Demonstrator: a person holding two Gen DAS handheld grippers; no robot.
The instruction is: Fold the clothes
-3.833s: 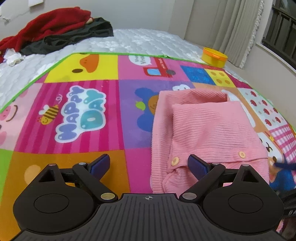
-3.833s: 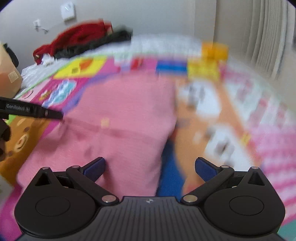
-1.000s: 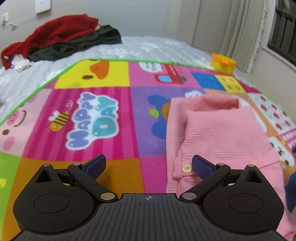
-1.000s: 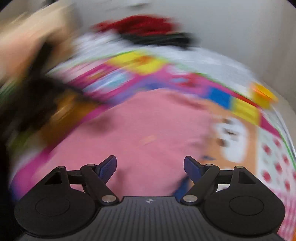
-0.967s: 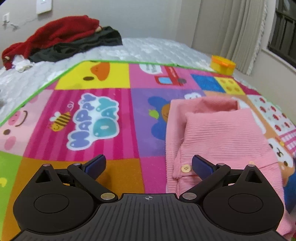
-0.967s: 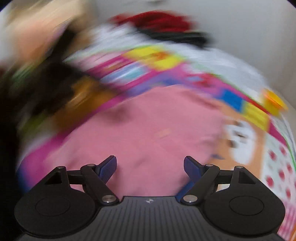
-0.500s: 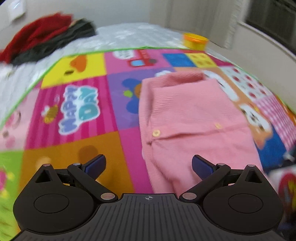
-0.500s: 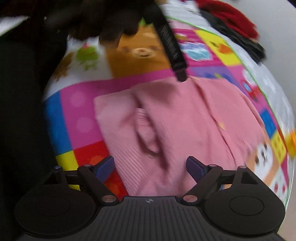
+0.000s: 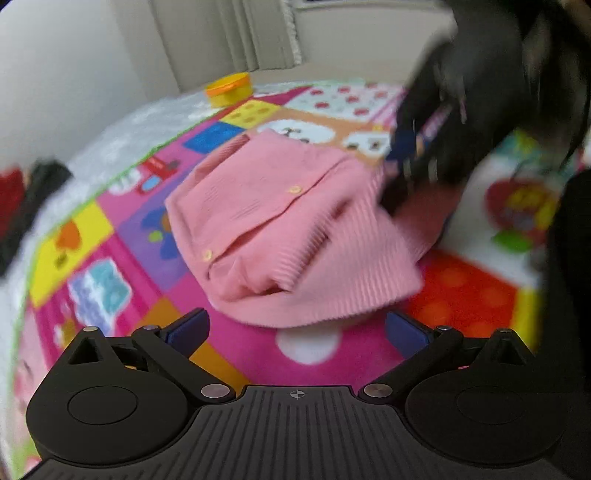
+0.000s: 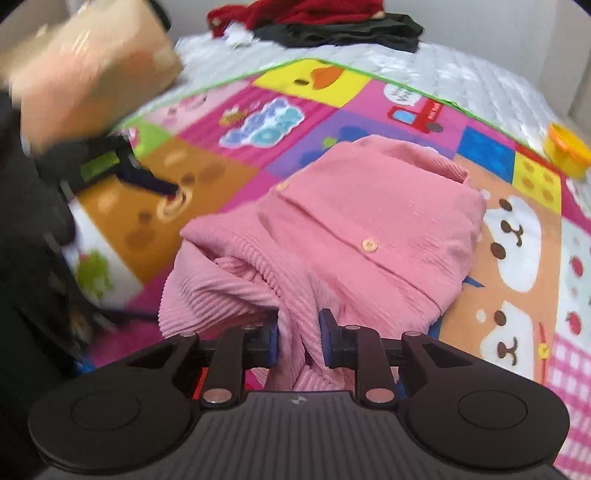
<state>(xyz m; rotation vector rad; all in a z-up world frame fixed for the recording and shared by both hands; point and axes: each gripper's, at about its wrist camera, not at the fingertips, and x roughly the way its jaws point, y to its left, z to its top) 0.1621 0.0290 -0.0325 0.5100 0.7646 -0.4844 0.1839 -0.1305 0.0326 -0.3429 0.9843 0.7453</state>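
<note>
A pink ribbed cardigan point(image 9: 280, 221) with small yellow buttons lies partly folded on the colourful play mat point(image 9: 306, 350). My left gripper point(image 9: 295, 328) stands open just short of the cardigan's near hem, nothing between its fingers. In the right wrist view the same pink cardigan point(image 10: 369, 221) fills the middle, and my right gripper point(image 10: 298, 341) is shut on a bunched fold of its ribbed hem. The right gripper point(image 9: 417, 162) also shows blurred in the left wrist view, at the cardigan's far right edge.
An orange and yellow tub point(image 9: 229, 88) sits at the mat's far edge near the curtain. A red and dark clothes pile point(image 10: 317, 18) lies on the white quilt behind. A cardboard box point(image 10: 88, 70) stands at the left. A person's dark sleeve point(image 9: 569, 258) fills the right.
My right gripper has closed on the cardigan's hem, which is now bunched and lifted. The left gripper swung round to face the cardigan's near edge and stays open.
</note>
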